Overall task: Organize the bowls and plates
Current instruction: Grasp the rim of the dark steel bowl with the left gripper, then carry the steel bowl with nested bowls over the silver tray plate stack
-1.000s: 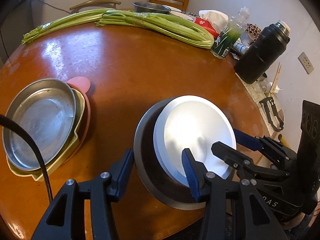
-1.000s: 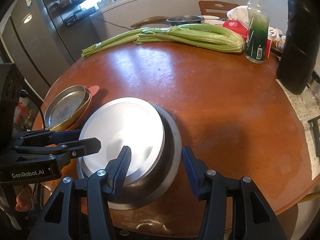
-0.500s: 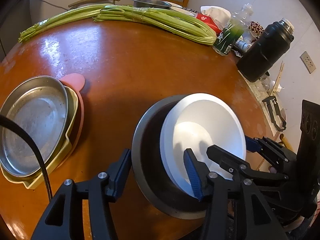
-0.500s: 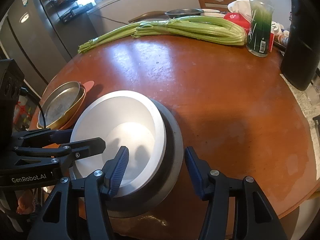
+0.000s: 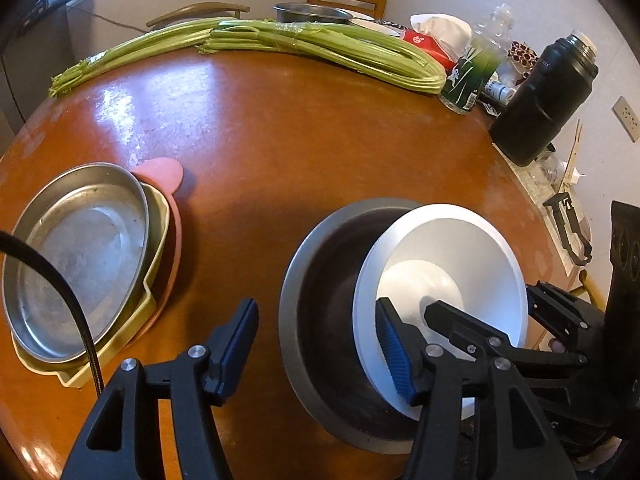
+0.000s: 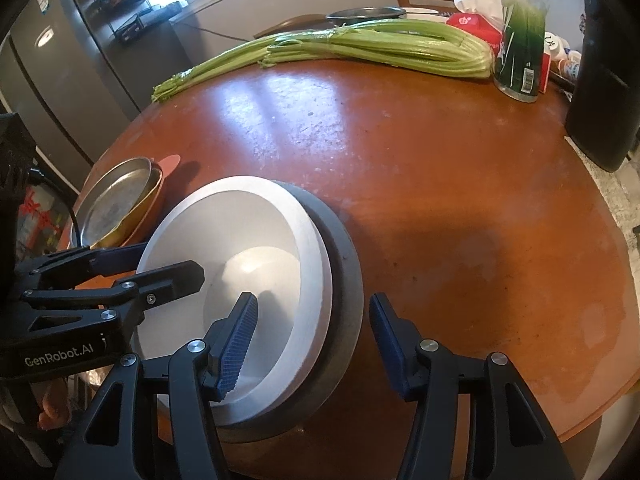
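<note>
— White round bowl [image 5: 448, 248] sits tilted inside the dark grey metal bowl [image 5: 320, 280] near the front edge of the round brown wooden table [image 5: 300, 140]?

— Yes. The left gripper [image 5: 316, 344] straddles the grey bowl's left rim, its jaws opening, pads clear of it. The right gripper [image 6: 312, 336] straddles both bowls' right rims, standing apart without pressing.

— And the plates?

— A steel round plate [image 5: 84, 248] lies stacked on a yellow dish [image 5: 156, 216] and pink plate [image 5: 164, 168], at the table's left.
</note>
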Tool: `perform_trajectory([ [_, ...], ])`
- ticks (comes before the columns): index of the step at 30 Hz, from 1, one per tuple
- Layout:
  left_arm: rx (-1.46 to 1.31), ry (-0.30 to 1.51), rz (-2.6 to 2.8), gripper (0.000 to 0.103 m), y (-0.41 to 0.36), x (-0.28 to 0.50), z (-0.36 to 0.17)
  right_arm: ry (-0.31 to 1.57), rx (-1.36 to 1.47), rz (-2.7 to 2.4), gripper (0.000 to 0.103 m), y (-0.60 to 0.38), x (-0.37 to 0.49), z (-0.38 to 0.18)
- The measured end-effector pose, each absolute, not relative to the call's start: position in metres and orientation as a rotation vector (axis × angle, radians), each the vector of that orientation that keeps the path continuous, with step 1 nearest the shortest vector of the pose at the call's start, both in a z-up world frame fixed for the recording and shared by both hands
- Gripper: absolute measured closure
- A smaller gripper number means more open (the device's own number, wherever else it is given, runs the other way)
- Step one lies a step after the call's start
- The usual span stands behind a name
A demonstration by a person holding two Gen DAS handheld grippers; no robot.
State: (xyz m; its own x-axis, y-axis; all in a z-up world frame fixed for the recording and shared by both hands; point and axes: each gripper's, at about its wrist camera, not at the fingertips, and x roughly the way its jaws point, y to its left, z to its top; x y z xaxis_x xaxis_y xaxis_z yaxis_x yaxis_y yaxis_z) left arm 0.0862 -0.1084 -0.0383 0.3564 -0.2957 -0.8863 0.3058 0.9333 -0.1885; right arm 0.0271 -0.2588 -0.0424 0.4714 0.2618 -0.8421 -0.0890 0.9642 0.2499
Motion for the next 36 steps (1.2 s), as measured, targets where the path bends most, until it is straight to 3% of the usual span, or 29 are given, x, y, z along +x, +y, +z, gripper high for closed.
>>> perform_trajectory([
  [14,-0.018,1.157,-0.369,0.044,-0.1102,0.0874,-0.0433,1.066,0.206,0.216,0.043,-0.2604,0.0272,-0.0444],
  [19,-0.022,1.154,-0.365,0.049,-0.1108,0.085,-0.0426,1.066,0.214,0.221,0.044,-0.2598,0.0261,-0.0441],
  [24,-0.012,1.149,-0.362,0.053,-0.1134,0.0834,-0.0409,1.057,0.221,0.241,0.054,-0.2558,0.0241,-0.043],
  [36,-0.017,1.147,-0.363,0.054,-0.1115,0.0825,-0.039,1.053,0.241,0.254,0.059,-0.2532,0.0231,-0.0408],
])
